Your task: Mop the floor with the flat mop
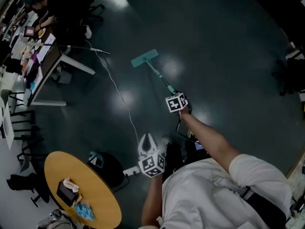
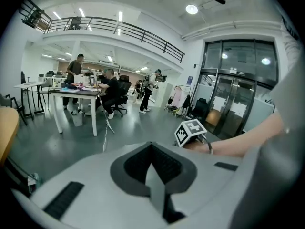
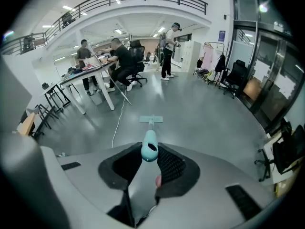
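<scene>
The flat mop has a teal head (image 1: 144, 58) lying flat on the dark floor and a thin handle (image 1: 160, 77) slanting back to my right gripper (image 1: 172, 93), which is shut on it. In the right gripper view the teal handle end (image 3: 149, 150) sticks out between the jaws, and the mop head (image 3: 151, 119) lies ahead on the floor. My left gripper (image 1: 147, 137) hangs lower and nearer the body, its white jaws closed together on nothing. In the left gripper view the left gripper (image 2: 153, 173) holds nothing, and the right gripper's marker cube (image 2: 191, 131) shows beyond.
A white cable (image 1: 117, 90) runs across the floor left of the mop. A white desk (image 1: 53, 64) with seated people stands at upper left. A round orange table (image 1: 97, 201) and a black bag (image 1: 112, 168) are at lower left. Dark chairs (image 1: 288, 75) stand at the right edge.
</scene>
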`<state>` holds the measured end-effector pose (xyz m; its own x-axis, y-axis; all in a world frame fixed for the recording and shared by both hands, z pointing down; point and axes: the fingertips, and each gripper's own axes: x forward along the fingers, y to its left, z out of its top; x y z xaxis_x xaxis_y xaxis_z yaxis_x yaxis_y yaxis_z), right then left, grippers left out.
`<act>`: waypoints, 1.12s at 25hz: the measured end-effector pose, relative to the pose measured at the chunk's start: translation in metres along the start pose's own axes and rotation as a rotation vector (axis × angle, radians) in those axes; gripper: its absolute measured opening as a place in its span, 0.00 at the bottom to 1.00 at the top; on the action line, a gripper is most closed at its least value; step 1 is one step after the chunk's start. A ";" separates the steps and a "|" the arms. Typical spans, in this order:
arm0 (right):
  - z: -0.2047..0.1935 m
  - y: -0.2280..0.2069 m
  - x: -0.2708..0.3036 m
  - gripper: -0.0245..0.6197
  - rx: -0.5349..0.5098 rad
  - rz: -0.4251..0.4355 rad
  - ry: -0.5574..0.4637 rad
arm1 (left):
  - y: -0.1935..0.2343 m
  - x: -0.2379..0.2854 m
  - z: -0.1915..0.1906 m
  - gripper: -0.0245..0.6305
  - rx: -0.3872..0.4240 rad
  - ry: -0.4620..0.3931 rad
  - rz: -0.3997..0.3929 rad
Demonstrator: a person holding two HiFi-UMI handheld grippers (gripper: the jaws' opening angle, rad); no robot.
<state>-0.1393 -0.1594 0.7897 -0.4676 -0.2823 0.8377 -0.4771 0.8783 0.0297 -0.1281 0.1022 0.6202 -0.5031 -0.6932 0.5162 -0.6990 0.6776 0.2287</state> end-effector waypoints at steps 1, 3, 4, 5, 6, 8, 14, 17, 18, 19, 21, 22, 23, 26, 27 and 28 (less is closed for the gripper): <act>0.001 -0.001 0.000 0.21 -0.001 0.004 0.001 | 0.003 -0.002 -0.001 0.04 -0.006 -0.002 0.007; -0.008 -0.003 -0.009 0.20 -0.013 0.012 0.004 | 0.008 -0.004 -0.003 0.04 -0.017 -0.006 0.014; -0.017 -0.003 -0.016 0.20 -0.025 0.017 0.006 | 0.009 -0.005 -0.005 0.04 -0.022 -0.008 0.013; -0.027 -0.002 -0.025 0.20 -0.039 0.024 0.009 | 0.009 -0.006 -0.006 0.04 -0.025 -0.009 0.009; -0.039 -0.001 -0.037 0.20 -0.053 0.033 0.014 | 0.009 -0.006 -0.007 0.04 -0.027 -0.009 0.003; -0.059 0.002 -0.072 0.20 -0.071 0.055 0.023 | 0.003 -0.006 -0.006 0.04 -0.026 -0.012 -0.018; -0.102 -0.003 -0.192 0.21 -0.083 0.092 0.006 | -0.027 -0.003 0.008 0.04 -0.001 -0.050 -0.101; -0.118 -0.002 -0.194 0.21 -0.073 0.095 0.008 | -0.036 0.001 0.008 0.04 -0.001 -0.053 -0.127; -0.122 -0.001 -0.194 0.21 -0.076 0.095 0.011 | -0.040 0.000 0.007 0.04 0.000 -0.051 -0.137; -0.124 0.000 -0.195 0.21 -0.079 0.095 0.015 | -0.044 -0.001 0.005 0.04 0.003 -0.050 -0.149; -0.124 0.000 -0.196 0.21 -0.081 0.097 0.016 | -0.054 -0.002 0.003 0.04 0.010 -0.046 -0.173; -0.124 0.000 -0.195 0.21 -0.080 0.098 0.012 | -0.057 -0.003 0.002 0.04 0.015 -0.045 -0.182; -0.122 0.000 -0.194 0.21 -0.080 0.099 0.007 | -0.059 -0.004 0.001 0.04 0.020 -0.044 -0.188; -0.117 0.001 -0.196 0.21 -0.086 0.102 0.000 | -0.064 -0.007 -0.003 0.04 0.025 -0.047 -0.190; -0.116 0.001 -0.197 0.21 -0.089 0.103 -0.004 | -0.066 -0.008 -0.003 0.04 0.024 -0.050 -0.189; -0.116 0.000 -0.198 0.21 -0.091 0.104 -0.008 | -0.067 -0.010 -0.003 0.04 0.023 -0.053 -0.187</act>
<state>0.0392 -0.0584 0.6874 -0.5170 -0.1906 0.8345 -0.3567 0.9342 -0.0076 -0.0752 0.0644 0.6021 -0.3893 -0.8188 0.4219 -0.7937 0.5306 0.2975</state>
